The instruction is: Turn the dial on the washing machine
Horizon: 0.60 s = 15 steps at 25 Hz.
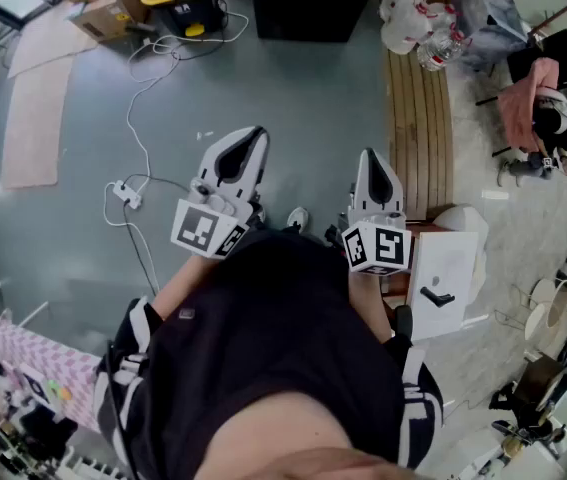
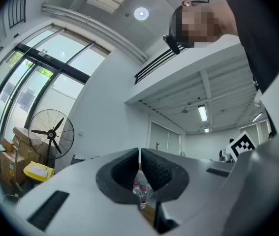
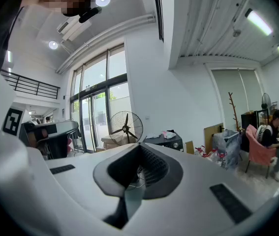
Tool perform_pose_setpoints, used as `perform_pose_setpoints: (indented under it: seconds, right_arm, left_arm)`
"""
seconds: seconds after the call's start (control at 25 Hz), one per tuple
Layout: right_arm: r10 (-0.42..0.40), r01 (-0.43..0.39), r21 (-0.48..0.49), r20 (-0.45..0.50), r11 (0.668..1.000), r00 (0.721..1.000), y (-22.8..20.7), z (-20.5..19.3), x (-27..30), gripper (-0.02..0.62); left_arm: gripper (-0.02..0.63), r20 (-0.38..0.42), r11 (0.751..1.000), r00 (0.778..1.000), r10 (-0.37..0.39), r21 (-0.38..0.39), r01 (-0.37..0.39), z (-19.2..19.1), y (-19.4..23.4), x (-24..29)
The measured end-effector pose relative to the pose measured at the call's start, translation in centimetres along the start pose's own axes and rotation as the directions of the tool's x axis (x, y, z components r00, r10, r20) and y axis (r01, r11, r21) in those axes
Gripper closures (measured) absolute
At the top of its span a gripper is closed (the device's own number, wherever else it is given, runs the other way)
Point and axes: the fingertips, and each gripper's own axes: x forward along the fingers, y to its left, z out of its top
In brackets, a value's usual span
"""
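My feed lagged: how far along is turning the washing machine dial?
Done: nothing visible. In hand: left gripper and right gripper are both shut and empty, held at the person's waist, pointing over the floor. No dial shows in any view; the white unit beside the right gripper may be the machine, but I cannot tell. Remaining: reaching, gripping and turning the dial.

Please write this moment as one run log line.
left claw: shut, empty | right claw: shut, empty | contact: none
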Motion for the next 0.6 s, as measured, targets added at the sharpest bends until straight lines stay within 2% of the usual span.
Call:
perform_pose_setpoints:
  seconds: [0.32, 0.48, 0.52, 0.56, 0.6]
  right_arm:
    - [0.000, 0.000, -0.003, 0.008, 1.000, 1.000, -0.1, 0.2, -0.3, 0.572]
    - [0.004, -0.002, -0.013, 0.102, 1.000, 0.995, 0.3, 2.5, -0.5, 0.571]
    - [0.003, -0.001, -0.017, 0.106, 1.000, 0.994, 0.4, 2.5, -0.3, 0.549]
    - [0.004, -0.003, -0.018, 0.089, 1.000, 0.996, 0.4, 2.0, 0.2, 0.464]
    - [0.006, -0.005, -0.019, 0.061, 1.000, 0.998, 0.5, 1.3, 0.7, 0.414]
  left_arm:
    - [0.572, 0.001, 1.000, 1.000, -0.002, -0.002, 0.002, -0.1, -0.3, 0.0]
    - [0.572, 0.008, 1.000, 1.000, -0.003, 0.005, 0.003, 0.5, -0.3, 0.0]
    - [0.572, 0.007, 1.000, 1.000, 0.000, 0.004, 0.000, 0.5, -0.1, -0.1]
    - [0.572, 0.004, 1.000, 1.000, 0.004, 0.002, -0.004, 0.3, 0.1, -0.2]
    - [0.572, 0.000, 1.000, 1.000, 0.007, 0.000, -0.007, 0.2, 0.2, -0.3]
